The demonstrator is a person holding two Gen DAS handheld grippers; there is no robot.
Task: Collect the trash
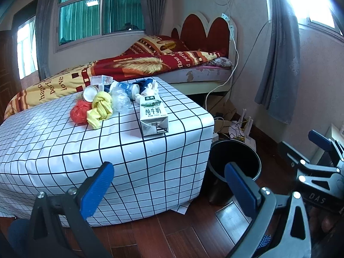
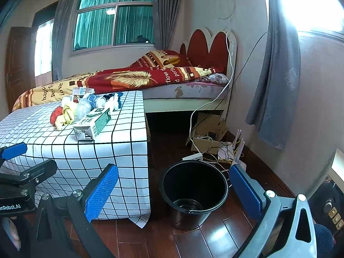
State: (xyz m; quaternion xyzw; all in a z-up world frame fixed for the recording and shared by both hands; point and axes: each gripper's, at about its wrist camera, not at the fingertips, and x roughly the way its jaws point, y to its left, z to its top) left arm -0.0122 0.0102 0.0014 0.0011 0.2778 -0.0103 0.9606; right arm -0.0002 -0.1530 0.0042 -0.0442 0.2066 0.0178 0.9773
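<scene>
Bedroom. Dark red wood floor point(image 2: 163, 243) along the bottom. Bed point(image 1: 200, 75) at centre with red scalloped headboard point(image 1: 204, 32) and red-yellow quilt point(image 1: 137, 64). Green-curtained window point(image 1: 101, 10) upper left, grey curtain point(image 1: 279, 64) right, bright window point(image 2: 311, 2) glare upper right. Pale pink walls point(image 2: 318, 107). White cable point(image 2: 217, 99) hangs down by the headboard; cardboard and routers point(image 2: 234, 150) on the floor, right of centre.

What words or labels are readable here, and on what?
"纯牛奶": milk carton; its small print is too small.
"love", "perfect", "flows": bed quilt.
"DAS": right gripper body.
"enRobot.AI", cut off: left gripper body.
</scene>
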